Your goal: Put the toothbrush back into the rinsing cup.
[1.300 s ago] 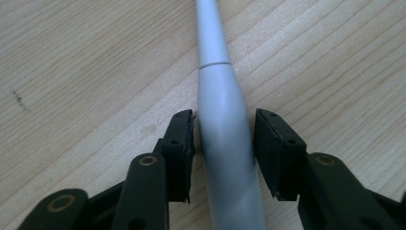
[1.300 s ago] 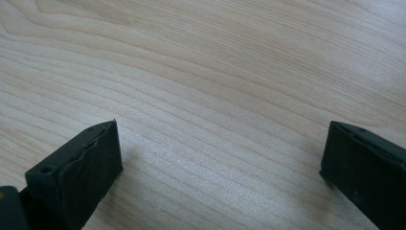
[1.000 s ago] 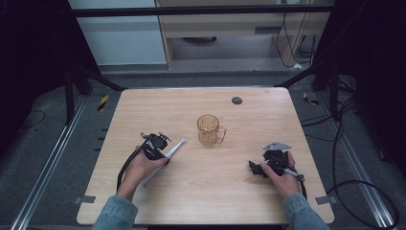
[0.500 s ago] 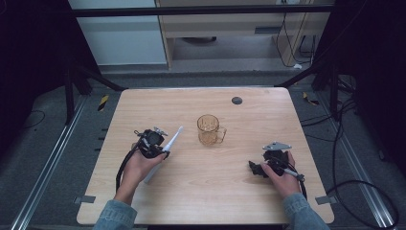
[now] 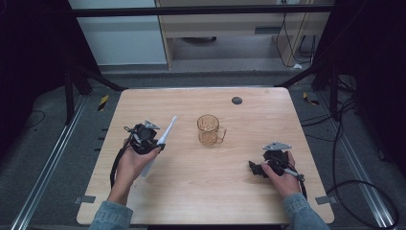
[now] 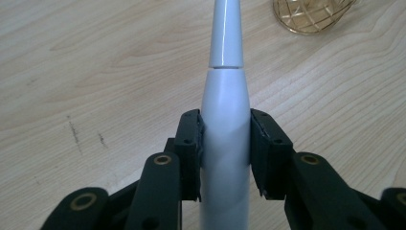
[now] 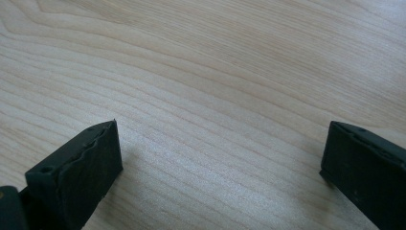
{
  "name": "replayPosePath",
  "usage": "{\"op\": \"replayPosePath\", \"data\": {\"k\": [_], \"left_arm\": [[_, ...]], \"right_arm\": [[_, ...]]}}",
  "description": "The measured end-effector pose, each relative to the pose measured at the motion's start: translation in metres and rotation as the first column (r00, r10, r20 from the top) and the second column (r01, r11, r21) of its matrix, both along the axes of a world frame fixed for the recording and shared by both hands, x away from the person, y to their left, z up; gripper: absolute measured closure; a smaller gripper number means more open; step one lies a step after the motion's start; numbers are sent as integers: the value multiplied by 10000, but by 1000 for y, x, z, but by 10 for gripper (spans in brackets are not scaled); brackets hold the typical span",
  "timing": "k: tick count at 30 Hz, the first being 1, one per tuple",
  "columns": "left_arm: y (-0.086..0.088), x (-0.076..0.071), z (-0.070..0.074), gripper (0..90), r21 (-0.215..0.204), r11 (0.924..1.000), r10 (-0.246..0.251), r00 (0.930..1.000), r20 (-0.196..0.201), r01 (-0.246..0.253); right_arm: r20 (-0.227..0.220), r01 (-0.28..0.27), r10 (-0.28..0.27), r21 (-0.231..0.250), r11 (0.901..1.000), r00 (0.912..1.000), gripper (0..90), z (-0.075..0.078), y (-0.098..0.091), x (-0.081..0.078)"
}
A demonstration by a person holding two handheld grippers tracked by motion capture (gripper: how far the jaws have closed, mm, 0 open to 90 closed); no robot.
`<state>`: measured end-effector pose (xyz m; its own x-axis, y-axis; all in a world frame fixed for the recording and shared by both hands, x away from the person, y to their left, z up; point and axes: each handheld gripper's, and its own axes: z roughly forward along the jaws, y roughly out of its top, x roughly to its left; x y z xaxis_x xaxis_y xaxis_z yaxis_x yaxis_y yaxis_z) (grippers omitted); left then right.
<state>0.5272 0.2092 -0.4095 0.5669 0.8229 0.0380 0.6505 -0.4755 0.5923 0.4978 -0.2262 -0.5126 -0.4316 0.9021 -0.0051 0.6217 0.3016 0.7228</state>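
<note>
Left side of the wooden surface (image 5: 201, 191): the left hand-held gripper (image 5: 143, 136) sits in the person's left hand (image 5: 130, 165), a black cable looping from it toward the near edge. Its jaws are clamped on a white electric toothbrush handle (image 5: 160, 143), pads pressing both flanks of the thick body. In the left gripper view the same white electric toothbrush handle (image 6: 225, 143) runs straight up between the two black jaws, narrowing past a seam into a slimmer neck. In the high view it lies slanted, thin end pointing up and toward the middle of the surface, thick end angled back toward the person; whether the lower end touches the wood or hangs just above it is hard to judge from that angle. Centre: an amber glass mug (image 5: 209, 130) stands upright, handle turned to the right, near the thin end of the toothbrush handle but apart from it. Its cut-pattern base shows at the top edge of the left gripper view. Beyond the mug, a small dark round disc (image 5: 236, 100) lies near the far edge. Right side: the right hand-held gripper (image 5: 261, 167) rests low by the surface in the right hand (image 5: 282, 175), grey three-cornered plate on top. Its jaws stand wide apart with bare wood grain between them.
</note>
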Motion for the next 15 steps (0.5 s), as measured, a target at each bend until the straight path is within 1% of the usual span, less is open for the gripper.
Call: {"op": "replayPosePath", "data": {"k": [4, 8, 11, 15], "left_arm": [[3, 0, 4, 668, -182, 9998, 43, 9998, 179, -40], [4, 0, 3, 668, -303, 9995, 51, 9997, 243, -44], [4, 1, 4, 668, -529, 9986, 82, 9995, 303, -66], [2, 2, 8, 668, -560, 9984, 50, 9990, 451, -25]], "right_arm": [[-7, -16, 16, 9, 10000, 10000, 4, 0, 0, 0], [-4, -31, 31, 14, 10000, 10000, 3, 0, 0, 0], [-6, -56, 57, 23, 10000, 10000, 3, 0, 0, 0], [-5, -60, 60, 18, 10000, 10000, 3, 0, 0, 0]]}}
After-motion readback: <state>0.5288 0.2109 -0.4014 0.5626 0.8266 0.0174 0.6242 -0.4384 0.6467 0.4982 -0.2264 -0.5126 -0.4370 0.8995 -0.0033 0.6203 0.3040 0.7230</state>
